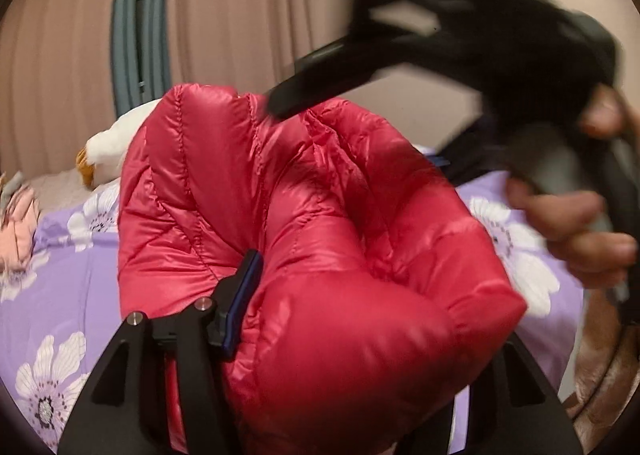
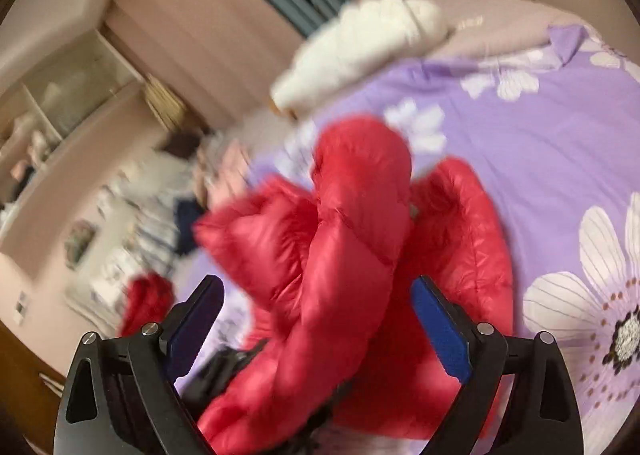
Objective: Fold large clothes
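Observation:
A shiny red quilted puffer jacket [image 1: 304, 239] is bunched up above a bed with a purple floral cover [image 1: 60, 295]. My left gripper [image 1: 320, 327] is shut on a thick fold of the jacket; its left pad [image 1: 244, 295] presses the fabric and the right finger is hidden under it. My right gripper shows blurred in the left wrist view [image 1: 280, 99], touching the jacket's top edge. In the right wrist view the right gripper [image 2: 316, 319] is open, and a red sleeve or fold of the jacket [image 2: 340, 255] lies between its blue pads [image 2: 440, 331] without being pinched.
A white and orange plush toy [image 1: 108, 147] lies at the bed's far side, also in the right wrist view [image 2: 360, 43]. Pink clothing [image 1: 16, 231] sits at the left edge. Beige curtains [image 1: 60, 55] hang behind. Striped and red clothes [image 2: 140, 239] are piled at left.

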